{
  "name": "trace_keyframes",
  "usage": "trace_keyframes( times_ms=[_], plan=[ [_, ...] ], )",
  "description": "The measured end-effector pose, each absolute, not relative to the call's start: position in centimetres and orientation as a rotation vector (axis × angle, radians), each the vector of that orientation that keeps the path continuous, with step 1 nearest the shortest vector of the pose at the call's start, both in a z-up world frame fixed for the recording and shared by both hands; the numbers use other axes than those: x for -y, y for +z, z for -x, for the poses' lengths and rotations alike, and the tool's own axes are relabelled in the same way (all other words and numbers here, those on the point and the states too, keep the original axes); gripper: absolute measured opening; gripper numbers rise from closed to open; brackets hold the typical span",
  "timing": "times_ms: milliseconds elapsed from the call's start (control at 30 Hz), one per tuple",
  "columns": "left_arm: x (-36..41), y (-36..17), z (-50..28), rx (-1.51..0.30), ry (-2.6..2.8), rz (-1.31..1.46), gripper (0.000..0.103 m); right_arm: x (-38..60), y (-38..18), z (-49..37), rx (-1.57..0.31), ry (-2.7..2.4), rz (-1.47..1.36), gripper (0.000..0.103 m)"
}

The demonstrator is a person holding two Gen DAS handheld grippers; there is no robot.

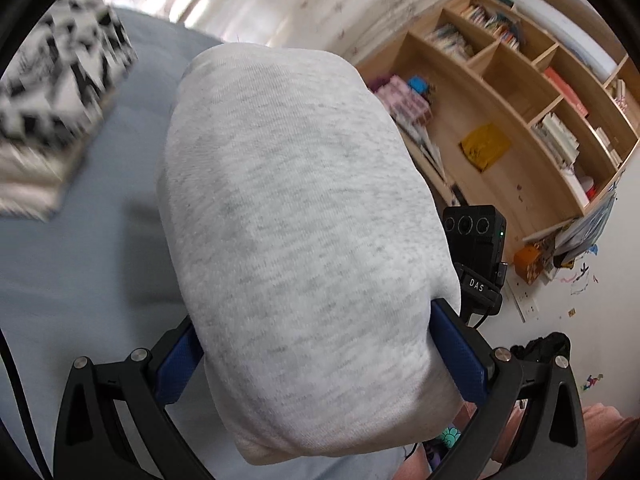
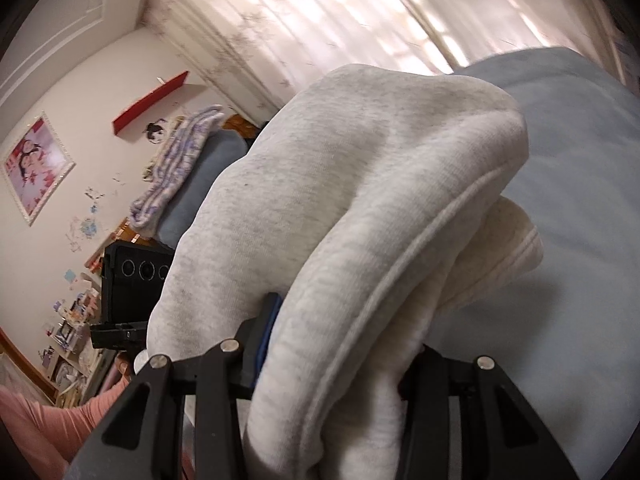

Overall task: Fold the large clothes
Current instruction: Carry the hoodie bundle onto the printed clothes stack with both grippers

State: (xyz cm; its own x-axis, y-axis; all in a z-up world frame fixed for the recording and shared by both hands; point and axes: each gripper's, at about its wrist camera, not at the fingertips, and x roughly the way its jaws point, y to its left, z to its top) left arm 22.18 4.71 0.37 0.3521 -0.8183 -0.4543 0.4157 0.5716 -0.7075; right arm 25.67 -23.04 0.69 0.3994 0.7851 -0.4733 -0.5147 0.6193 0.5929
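A folded light grey sweatshirt point(image 1: 296, 216) is lifted above the pale blue bed point(image 1: 80, 248). My left gripper point(image 1: 316, 320) is shut on one end of the bundle, blue pads point(image 1: 460, 356) pressing both sides. In the right wrist view the same sweatshirt point(image 2: 360, 184) fills the middle, its cream lining and hem showing on the right. My right gripper point(image 2: 344, 336) is shut on the other end; one blue pad point(image 2: 268, 332) shows, the other finger is hidden under the cloth. The right gripper's black camera box point(image 1: 476, 240) sits just beyond the bundle.
A black-and-white patterned blanket point(image 1: 52, 108) lies on the bed's far left. A wooden bookshelf point(image 1: 520, 92) with books stands to the right, with toys on the floor below. A striped purple towel point(image 2: 176, 168) lies at the bed's far end. The person's pink sleeve point(image 2: 48, 420) is low left.
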Motion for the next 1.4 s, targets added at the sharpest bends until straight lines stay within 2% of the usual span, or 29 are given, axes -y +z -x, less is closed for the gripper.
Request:
trace_keyframes(
  times_ms=[333, 500, 700, 900, 967, 1200, 1400],
  plan=[
    [-20.0, 11.9, -29.3, -0.714, -0.752, 0.416, 0.103, 9.0, 8.4, -34.3, -0.669, 0.93, -0.403, 0.041],
    [-26.3, 14.2, -36.8, -0.689, -0.721, 0.356, 0.103, 2.4, 9.3, -40.3, -0.634, 0.936, -0.44, 0.041],
    [-33.6, 11.5, -44.8, -0.697, -0.657, 0.372, 0.103, -4.6, 5.1, -47.9, -0.677, 0.92, -0.493, 0.041],
    [-38.2, 1.6, -50.2, -0.83, -0.514, 0.396, 0.103, -8.2, -4.1, -52.2, -0.864, 0.832, -0.512, 0.041],
    [-39.6, -1.0, -50.2, -0.818, -0.551, 0.476, 0.103, -7.6, -6.7, -52.7, -0.896, 0.838, -0.553, 0.043],
    [-39.6, -1.0, -49.0, -0.771, -0.524, 0.466, 0.103, -6.8, -5.7, -52.4, -0.946, 0.801, -0.5, 0.064],
    [-38.6, 0.9, -47.6, -0.783, -0.406, 0.401, 0.103, -4.9, -3.3, -51.2, -0.903, 0.725, -0.37, 0.065]
  ],
)
